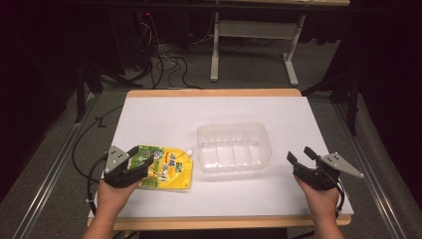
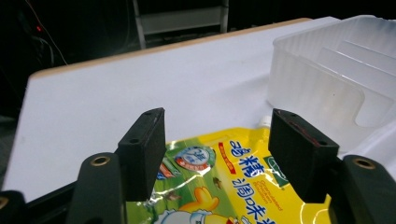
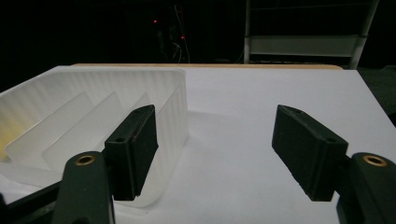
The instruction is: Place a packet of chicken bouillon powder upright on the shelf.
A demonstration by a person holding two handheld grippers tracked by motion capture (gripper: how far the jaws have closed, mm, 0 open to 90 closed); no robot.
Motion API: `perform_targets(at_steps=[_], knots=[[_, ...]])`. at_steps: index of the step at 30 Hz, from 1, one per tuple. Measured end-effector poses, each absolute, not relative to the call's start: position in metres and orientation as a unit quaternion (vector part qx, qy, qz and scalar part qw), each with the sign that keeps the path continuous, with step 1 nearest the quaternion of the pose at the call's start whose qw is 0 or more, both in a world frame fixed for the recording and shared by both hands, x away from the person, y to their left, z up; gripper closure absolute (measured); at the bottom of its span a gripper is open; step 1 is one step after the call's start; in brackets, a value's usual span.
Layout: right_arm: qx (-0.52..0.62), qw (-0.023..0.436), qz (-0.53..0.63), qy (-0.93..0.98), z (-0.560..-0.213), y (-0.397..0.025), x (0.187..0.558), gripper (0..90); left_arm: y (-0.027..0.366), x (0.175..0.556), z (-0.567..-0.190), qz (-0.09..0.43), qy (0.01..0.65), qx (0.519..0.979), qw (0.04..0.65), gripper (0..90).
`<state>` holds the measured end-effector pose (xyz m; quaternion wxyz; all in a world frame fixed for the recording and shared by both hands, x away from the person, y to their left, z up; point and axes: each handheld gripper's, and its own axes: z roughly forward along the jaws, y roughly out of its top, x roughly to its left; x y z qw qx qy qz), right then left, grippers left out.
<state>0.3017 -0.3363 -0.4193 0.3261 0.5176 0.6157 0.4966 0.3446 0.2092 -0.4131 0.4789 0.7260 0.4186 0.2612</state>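
Observation:
A yellow and green spouted pouch (image 1: 169,168) lies flat on the white table (image 1: 199,112), left of centre. My left gripper (image 1: 141,160) is open over the pouch's left end, its jaws spread across it. In the left gripper view the pouch (image 2: 224,186) lies below and between the jaws of that gripper (image 2: 219,140), its white spout pointing to the far right. A clear plastic tray (image 1: 234,147) with ribbed dividers stands empty mid-table. Right of the tray, my right gripper (image 1: 300,155) is open with nothing between its jaws. In the right gripper view this gripper (image 3: 219,144) has the tray (image 3: 93,112) behind its left jaw.
The tray (image 2: 327,79) stands just right of the pouch's spout. Bare white table (image 3: 280,93) stretches ahead of the right gripper to the wooden far edge (image 1: 214,92). Beyond the table are a dark floor, cables (image 1: 164,62) and a white desk frame (image 1: 254,30).

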Motion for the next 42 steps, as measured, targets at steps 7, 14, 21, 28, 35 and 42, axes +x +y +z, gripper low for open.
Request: perform_targets(at_steps=[7,14,21,28,35,42], knots=[[0.517,0.329,0.492,0.618,-0.42,-0.338,0.301,30.8,0.208,0.342,-0.413,0.264,0.419,0.721,0.484,36.9],[0.517,0.33,0.487,0.622,-0.421,-0.336,0.302,31.0,0.209,0.343,-0.415,0.257,0.423,0.718,0.488,36.9],[0.515,0.329,0.488,0.623,-0.422,-0.335,0.303,30.8,0.209,0.343,-0.416,0.258,0.424,0.717,0.49,36.7],[0.515,0.327,0.486,0.626,-0.422,-0.334,0.303,30.4,0.188,0.334,-0.424,0.245,0.399,0.746,0.473,36.5],[0.514,0.322,0.486,0.629,-0.423,-0.332,0.305,30.4,0.156,0.319,-0.441,0.225,0.357,0.796,0.434,36.0],[0.514,0.321,0.483,0.632,-0.424,-0.331,0.305,30.8,0.125,0.309,-0.457,0.211,0.314,0.833,0.403,35.4]])
